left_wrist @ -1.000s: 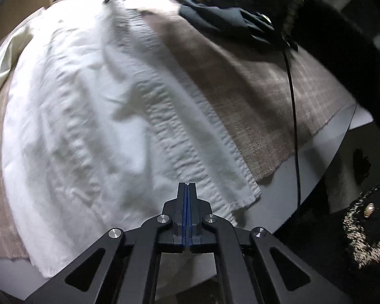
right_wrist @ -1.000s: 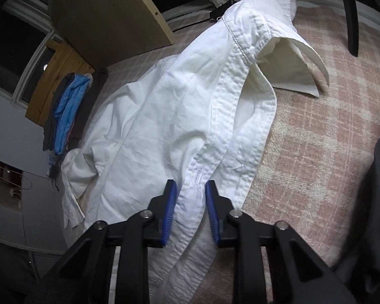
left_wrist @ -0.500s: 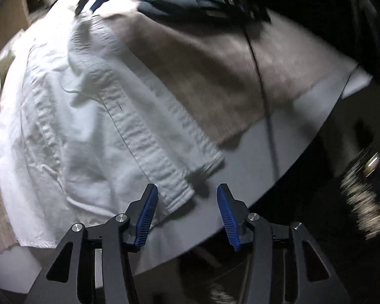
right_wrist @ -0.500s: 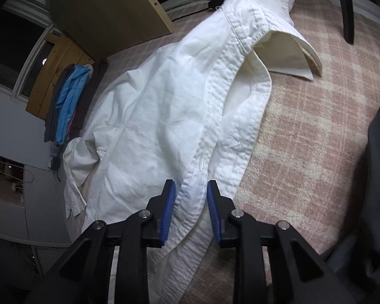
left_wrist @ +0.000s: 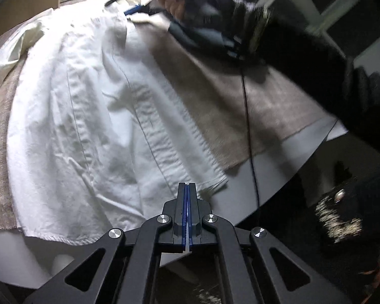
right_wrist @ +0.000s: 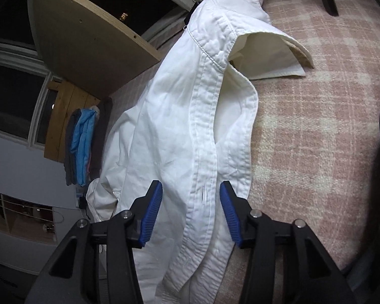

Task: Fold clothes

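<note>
We hold the left gripper [left_wrist: 187,212] closed on the shirt [left_wrist: 88,116] hem at the worktop [left_wrist: 273,177] edge, while the right gripper [right_wrist: 190,210] fingers are opening around the placket to release it.

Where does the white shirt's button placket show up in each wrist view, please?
Left wrist: the placket runs diagonally from upper centre to the shut left claw.
Right wrist: the placket runs from the collar down between the opening right claw pads.
Shared landmark: the checked blanket under the shirt.
</note>
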Tool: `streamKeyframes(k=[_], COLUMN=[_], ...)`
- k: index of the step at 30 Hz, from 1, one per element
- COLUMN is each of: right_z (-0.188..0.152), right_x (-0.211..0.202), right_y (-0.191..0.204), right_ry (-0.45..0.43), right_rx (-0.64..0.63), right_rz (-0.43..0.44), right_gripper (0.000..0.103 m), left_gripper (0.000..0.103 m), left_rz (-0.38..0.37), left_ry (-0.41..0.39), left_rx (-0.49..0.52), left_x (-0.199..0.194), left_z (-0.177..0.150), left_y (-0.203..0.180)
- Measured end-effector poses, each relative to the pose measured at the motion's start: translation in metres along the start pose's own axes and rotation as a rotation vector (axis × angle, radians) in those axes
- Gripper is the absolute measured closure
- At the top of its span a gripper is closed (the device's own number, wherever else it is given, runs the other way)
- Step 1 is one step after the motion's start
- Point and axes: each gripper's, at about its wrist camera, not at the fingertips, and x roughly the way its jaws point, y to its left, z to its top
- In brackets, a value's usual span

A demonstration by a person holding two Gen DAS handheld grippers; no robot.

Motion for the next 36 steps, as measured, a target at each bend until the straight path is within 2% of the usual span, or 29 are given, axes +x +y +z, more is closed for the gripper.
streamKeyframes(k=[2,3,4,5,6,9,12,14,16,17,20,22,27,28,29,31,33,36], right_z=[-0.002,-0.004,-0.005,-0.008,-0.01,-0.018,-0.02,-0.02,-0.018,-0.017,-0.015,-0.014,-0.014,-0.014,-0.014,-0.015,-0.016,-0.019], right_x=[-0.002,-0.003,-0.005,-0.007,-0.009,-0.012,-0.011,-0.011,-0.011,-0.012,-0.014,-0.016,-0.018,-0.018,-0.018,-0.017,-0.016,-0.017], right_y=[0.002,0.002,0.003,0.004,0.006,0.014,0.017,0.017,0.015,0.014,0.009,0.004,0.0,-0.001,-0.001,0.0,0.004,0.01], right_ry=[0.023,0.037,0.041,0.04,0.04,0.042,0.041,0.037,0.038,0.039,0.037,0.035,0.033,0.031,0.035,0.047,0.057,0.08], right_rx=[-0.017,-0.023,-0.033,-0.047,-0.075,-0.174,-0.202,-0.205,-0.201,-0.194,-0.149,-0.128,-0.119,-0.119,-0.116,-0.111,-0.113,-0.103], right_rz=[-0.01,-0.016,-0.028,-0.045,-0.073,-0.167,-0.195,-0.199,-0.195,-0.19,-0.143,-0.115,-0.081,-0.073,-0.063,-0.053,-0.082,-0.1], right_gripper=[0.056,0.056,0.056,0.056,0.056,0.057,0.057,0.057,0.057,0.057,0.057,0.057,0.059,0.069,0.073,0.074,0.073,0.067], left_gripper=[0.101,0.085,0.062,0.054,0.05,0.051,0.054,0.063,0.089,0.093,0.094,0.094,0.094,0.094,0.094,0.094,0.094,0.094], left_rz=[0.016,0.023,0.036,0.068,0.1,0.162,0.232,0.263,0.263,0.238,0.14,0.116,-0.002,-0.003,-0.003,-0.005,-0.012,-0.027], left_ry=[0.023,0.042,0.055,0.052,0.044,0.046,0.055,0.052,0.051,0.057,0.048,0.026,-0.031,-0.029,-0.027,-0.024,-0.023,-0.042], left_rx=[0.018,0.027,0.038,0.054,0.081,0.157,0.238,0.277,0.262,0.22,0.093,0.065,0.0,0.0,0.0,0.0,-0.003,-0.013], left_x=[0.006,0.006,0.007,0.011,0.018,0.036,0.051,0.056,0.054,0.049,0.035,0.026,0.005,0.004,0.003,-0.001,-0.02,-0.031], left_z=[-0.002,-0.007,-0.01,-0.013,-0.015,-0.015,-0.016,-0.016,-0.014,-0.011,-0.007,-0.005,-0.002,-0.001,0.0,0.001,-0.007,-0.009], left_y=[-0.005,-0.004,-0.004,-0.009,-0.017,-0.036,-0.045,-0.048,-0.041,-0.03,-0.01,-0.007,-0.007,-0.007,-0.007,-0.005,0.011,0.017])
